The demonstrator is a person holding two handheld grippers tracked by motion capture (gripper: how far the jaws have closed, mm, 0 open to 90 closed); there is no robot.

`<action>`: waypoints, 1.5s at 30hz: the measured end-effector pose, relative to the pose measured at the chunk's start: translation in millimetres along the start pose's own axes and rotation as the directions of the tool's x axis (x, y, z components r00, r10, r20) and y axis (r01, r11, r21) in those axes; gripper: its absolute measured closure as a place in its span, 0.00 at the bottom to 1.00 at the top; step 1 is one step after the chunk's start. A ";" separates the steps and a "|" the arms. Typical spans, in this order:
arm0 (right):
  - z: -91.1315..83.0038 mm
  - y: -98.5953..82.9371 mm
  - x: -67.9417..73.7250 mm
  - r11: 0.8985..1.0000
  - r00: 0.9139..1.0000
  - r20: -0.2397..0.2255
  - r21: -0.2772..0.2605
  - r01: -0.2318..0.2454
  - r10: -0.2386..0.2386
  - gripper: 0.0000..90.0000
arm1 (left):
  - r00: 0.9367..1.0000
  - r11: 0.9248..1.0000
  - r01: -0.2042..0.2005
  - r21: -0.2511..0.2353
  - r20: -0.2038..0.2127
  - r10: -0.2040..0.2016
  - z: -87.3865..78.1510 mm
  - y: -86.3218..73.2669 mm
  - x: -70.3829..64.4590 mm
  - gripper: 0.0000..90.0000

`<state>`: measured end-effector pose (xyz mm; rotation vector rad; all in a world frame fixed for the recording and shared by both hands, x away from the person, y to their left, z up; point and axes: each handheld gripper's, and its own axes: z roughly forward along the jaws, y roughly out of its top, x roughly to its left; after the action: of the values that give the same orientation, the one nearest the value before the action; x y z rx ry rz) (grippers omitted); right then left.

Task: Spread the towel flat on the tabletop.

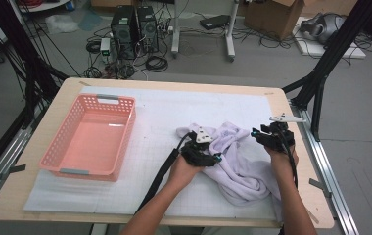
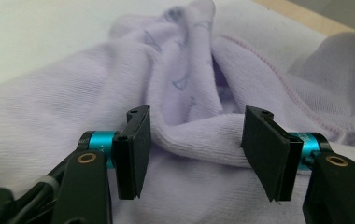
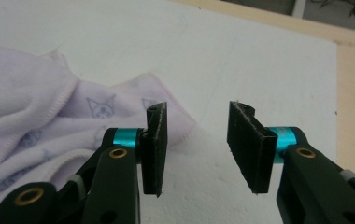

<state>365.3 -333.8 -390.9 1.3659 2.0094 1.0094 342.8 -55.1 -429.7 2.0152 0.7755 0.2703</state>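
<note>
Lilac towel [image 1: 233, 161], crumpled: we log it between both tongs. Left gripper [image 2: 194, 149] released, jaws straddling a raised fold, probably to pinch it. Right gripper [image 3: 196, 147] released, towel's printed corner just left of its jaws. Pink basket [image 1: 57, 156] well left.

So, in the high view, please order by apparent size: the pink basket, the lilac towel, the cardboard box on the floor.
1. pink basket
2. lilac towel, slightly smaller
3. cardboard box, far away and partly cut off, so its rank is unsure

Soft, even light — blurry far backgrounds
</note>
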 end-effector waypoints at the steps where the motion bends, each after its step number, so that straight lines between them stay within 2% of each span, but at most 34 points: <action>1: 0.0 0.0 0.0 1.000 1.000 0.000 0.000 0.000 0.000 0.63 | 1.000 1.000 -0.005 0.010 -0.001 0.005 4.1 -0.5 -3.0 0.48; 4: 0.7 -6.2 -5.5 1.000 1.000 0.005 0.013 -0.024 0.024 0.63 | 0.999 0.998 -0.036 0.045 0.007 0.036 12.5 -1.6 -9.6 0.50; 5: 0.6 -8.5 -7.1 0.999 1.000 0.008 0.016 -0.029 0.029 0.63 | 0.998 0.996 -0.060 0.066 0.011 0.060 13.8 -2.4 -11.8 0.67; 6: 0.6 -8.5 -7.1 0.999 1.000 0.008 0.016 -0.029 0.029 0.63 | 0.995 0.991 -0.103 0.089 0.003 0.103 14.9 -3.6 -14.6 0.67; 7: 0.4 -9.0 -7.4 0.999 0.999 0.007 0.018 -0.032 0.032 0.63 | 0.989 0.984 -0.145 0.104 -0.001 0.146 13.1 -3.8 -16.3 0.77; 8: -0.5 -9.8 -7.7 0.999 1.000 0.006 0.016 -0.028 0.028 0.63 | 0.989 0.983 -0.148 0.108 0.002 0.149 9.9 -2.8 -16.1 0.82; 11: -1.7 -10.6 -7.2 0.999 0.999 0.001 0.017 -0.037 0.037 0.63 | 0.990 0.987 -0.138 0.088 0.001 0.138 -3.4 -3.0 -12.3 0.82; 13: -3.4 -12.3 -6.7 1.000 1.000 -0.004 0.010 -0.026 0.026 0.63 | 0.991 0.988 -0.132 0.081 -0.001 0.132 -15.5 -8.3 -7.6 0.82; 15: -4.2 -12.9 -6.3 1.000 1.000 -0.008 0.007 -0.026 0.026 0.63 | 0.994 0.992 -0.111 0.066 -0.004 0.112 -28.8 -15.9 -2.9 0.82; 17: -5.0 -13.7 -6.2 1.000 1.000 -0.013 0.006 -0.027 0.027 0.61 | 0.994 0.993 -0.107 0.059 -0.002 0.107 -43.4 -24.6 3.2 0.82; 18: -4.7 -13.6 -6.4 0.999 0.999 -0.025 -0.001 -0.041 0.041 0.60 | 0.995 0.993 -0.103 0.058 -0.003 0.103 -50.4 -29.2 6.9 0.82; 21: -3.2 -12.8 -5.5 0.999 0.998 -0.039 -0.010 -0.045 0.045 0.60 | 0.998 0.997 -0.062 0.046 -0.009 0.062 -71.7 -43.8 16.9 0.82; 24: 3.2 -9.6 3.0 0.999 0.996 -0.082 -0.002 -0.036 0.036 0.59 | 1.000 0.999 -0.029 0.036 -0.002 0.029 -87.1 -57.3 21.9 0.83; 25: 3.2 -9.6 3.0 0.999 0.996 -0.082 -0.002 -0.036 0.036 0.59 | 0.999 0.999 -0.032 0.038 -0.003 0.033 -90.9 -60.2 22.1 0.83; 26: 5.9 -8.4 6.0 0.999 0.994 -0.105 0.003 -0.040 0.040 0.59 | 1.000 0.999 -0.031 0.039 -0.005 0.031 -93.9 -62.5 22.2 0.82; 27: 8.9 -7.0 9.5 0.999 0.992 -0.121 0.010 -0.033 0.034 0.58 | 1.000 0.999 -0.024 0.041 -0.004 0.024 -96.5 -64.5 21.9 0.81; 29: 14.6 -4.0 19.8 1.000 0.989 -0.148 0.027 -0.005 0.009 0.57 | 0.999 0.998 -0.036 0.050 -0.013 0.036 -100.5 -67.2 22.6 0.81; 30: 17.8 -2.3 24.5 0.999 0.987 -0.160 0.032 0.011 -0.006 0.56 | 0.999 0.999 -0.026 0.046 -0.021 0.027 -101.5 -67.5 24.1 0.79; 33: 26.7 2.3 36.3 0.999 0.983 -0.184 0.037 0.033 -0.026 0.54 | 0.999 1.000 0.019 0.010 -0.042 -0.018 -103.1 -61.1 31.7 0.63; 35: 32.9 5.2 41.3 0.998 0.982 -0.188 0.043 0.035 -0.027 0.55 | 0.998 1.000 0.024 -0.008 -0.053 -0.024 -101.1 -52.2 37.0 0.54; 37: 42.0 10.6 44.5 0.998 0.984 -0.178 0.045 0.031 -0.023 0.54 | 0.997 0.998 0.046 -0.035 -0.066 -0.048 -96.7 -42.2 43.4 0.46; 38: 42.0 10.6 44.5 0.998 0.984 -0.178 0.045 0.031 -0.023 0.54 | 0.996 0.997 0.054 -0.058 -0.071 -0.058 -93.3 -37.1 45.9 0.46; 40: 49.0 14.9 44.5 0.997 0.988 -0.152 0.063 0.034 -0.024 0.53 | 0.995 0.996 0.043 -0.083 -0.086 -0.050 -85.8 -27.1 49.6 0.46; 41: 56.6 17.5 44.2 0.996 0.987 -0.161 0.083 0.025 -0.012 0.53 | 0.995 0.995 0.042 -0.086 -0.088 -0.050 -80.8 -22.6 51.0 0.46; 42: 56.6 17.5 44.2 0.996 0.987 -0.161 0.083 0.025 -0.012 0.53 | 0.995 0.995 0.042 -0.086 -0.087 -0.050 -74.9 -18.8 52.4 0.46; 44: 65.8 17.3 46.4 0.992 0.982 -0.186 0.118 0.036 -0.013 0.52 | 0.995 0.997 0.041 -0.061 -0.091 -0.047 -62.6 -14.4 54.7 0.47; 45: 74.1 14.6 51.0 0.985 0.977 -0.210 0.161 0.061 -0.026 0.52 | 0.995 0.999 0.041 -0.030 -0.091 -0.044 -51.5 -13.3 55.5 0.47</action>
<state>409.9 -261.3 -423.5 1.3410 2.3140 1.0194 356.0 19.9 -419.0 1.9687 0.8662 0.3495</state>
